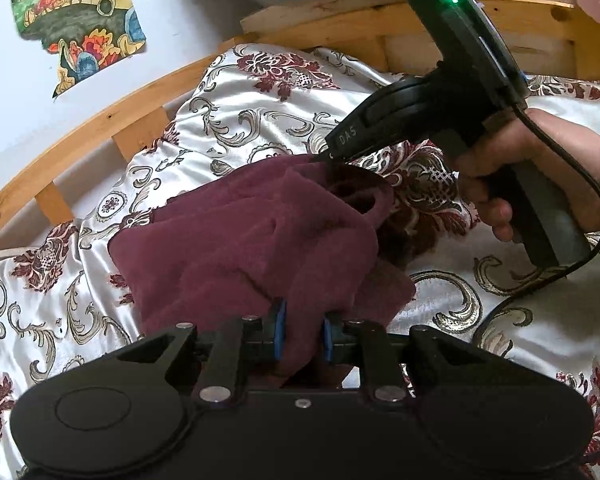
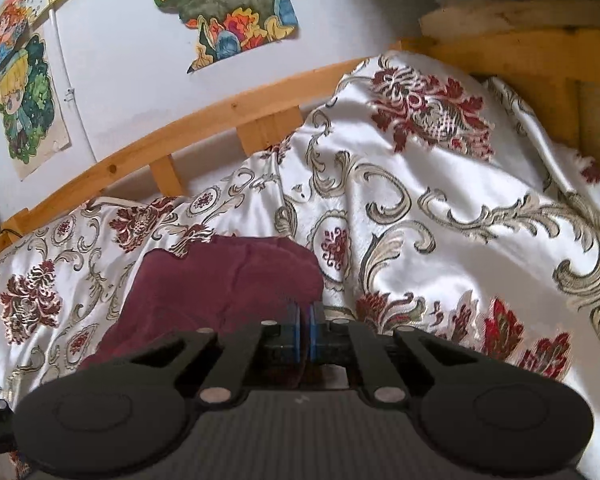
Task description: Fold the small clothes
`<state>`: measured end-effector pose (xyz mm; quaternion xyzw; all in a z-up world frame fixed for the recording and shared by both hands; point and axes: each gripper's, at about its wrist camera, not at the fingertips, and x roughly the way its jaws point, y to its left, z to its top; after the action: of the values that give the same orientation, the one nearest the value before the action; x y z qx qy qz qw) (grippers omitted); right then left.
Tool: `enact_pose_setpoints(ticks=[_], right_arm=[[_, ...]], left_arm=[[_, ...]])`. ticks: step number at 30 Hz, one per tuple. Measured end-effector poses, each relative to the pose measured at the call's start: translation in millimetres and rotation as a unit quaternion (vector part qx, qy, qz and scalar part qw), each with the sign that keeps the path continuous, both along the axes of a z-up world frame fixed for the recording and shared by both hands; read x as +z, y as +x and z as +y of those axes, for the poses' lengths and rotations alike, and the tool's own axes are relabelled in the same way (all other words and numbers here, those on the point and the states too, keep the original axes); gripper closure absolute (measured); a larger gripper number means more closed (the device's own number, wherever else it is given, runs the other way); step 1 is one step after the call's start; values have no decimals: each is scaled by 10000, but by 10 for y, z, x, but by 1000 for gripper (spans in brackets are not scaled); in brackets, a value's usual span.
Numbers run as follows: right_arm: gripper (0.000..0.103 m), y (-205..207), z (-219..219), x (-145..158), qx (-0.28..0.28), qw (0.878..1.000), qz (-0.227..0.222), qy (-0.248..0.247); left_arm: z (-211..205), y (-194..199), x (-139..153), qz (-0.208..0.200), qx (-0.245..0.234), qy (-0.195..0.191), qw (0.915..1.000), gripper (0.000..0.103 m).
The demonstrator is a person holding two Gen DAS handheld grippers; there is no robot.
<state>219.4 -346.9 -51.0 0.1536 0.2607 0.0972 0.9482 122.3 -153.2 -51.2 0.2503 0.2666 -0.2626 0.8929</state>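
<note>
**Maroon garment being held at two points over the bed**

A maroon garment (image 1: 236, 232) is being held above a bedspread (image 1: 260, 92) patterned with dark red flowers and pale scrolls. In the left wrist view, bunched cloth is being pinched between the blue-padded fingers (image 1: 279, 320) of the left gripper (image 1: 303, 330), which are being kept slightly apart by the thickness of the fabric. From there the garment is being draped away toward the right gripper (image 1: 326, 156), whose tip is being pressed into the cloth's far upper edge. That gripper is being carried by a hand (image 1: 516, 176) wrapped around its handle (a green light is glowing on its body, and a black cable is trailing from it onto the bedspread).

In the right wrist view, the right gripper's (image 2: 305, 320) fingers are being held closed, pads nearly touching, at the right end of the garment (image 2: 220, 280); the cloth actually caught between them cannot be made out there. The left part of the garment is being rested on the bedspread (image 2: 440, 208).

A wooden bed rail (image 2: 220, 120) is being seen behind the bedding, and coloured drawings (image 2: 228, 4) are being displayed on the white wall above.
</note>
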Motion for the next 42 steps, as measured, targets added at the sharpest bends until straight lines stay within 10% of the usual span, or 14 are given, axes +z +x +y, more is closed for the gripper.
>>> enact_pose_setpoints(ticks=[4,8,10,12,28,31,35,42], right_arm=[[93,9,-31,-2,115,9996,-51,242],[68,121,-52,-11,157,9989,-119,429],[69,208,-40,-9,116,9990,-166,400],[95,264,-3,-17,180,9993,-177,282],[95,241,-2,-75,-32,9999,-129,-90],[84,208,7,-5,-25,9996,-198,-181],[43,126,20,115,-10,9994,-288,-192],[4,-125,205,301,454,9982,-286,-253]], left_arm=[[45,18,7,85,115,-127,9998,81],[66,25,5,165,129,-179,9996,81],[64,16,-1,151,127,-138,9997,81],[64,12,-1,153,153,-131,9997,81],[156,72,137,598,506,-677,9946,63],[304,40,260,870,689,-1315,9851,27],[491,-35,408,1008,1104,-1950,9694,21],[861,34,508,1014,2348,-2370,9372,5]])
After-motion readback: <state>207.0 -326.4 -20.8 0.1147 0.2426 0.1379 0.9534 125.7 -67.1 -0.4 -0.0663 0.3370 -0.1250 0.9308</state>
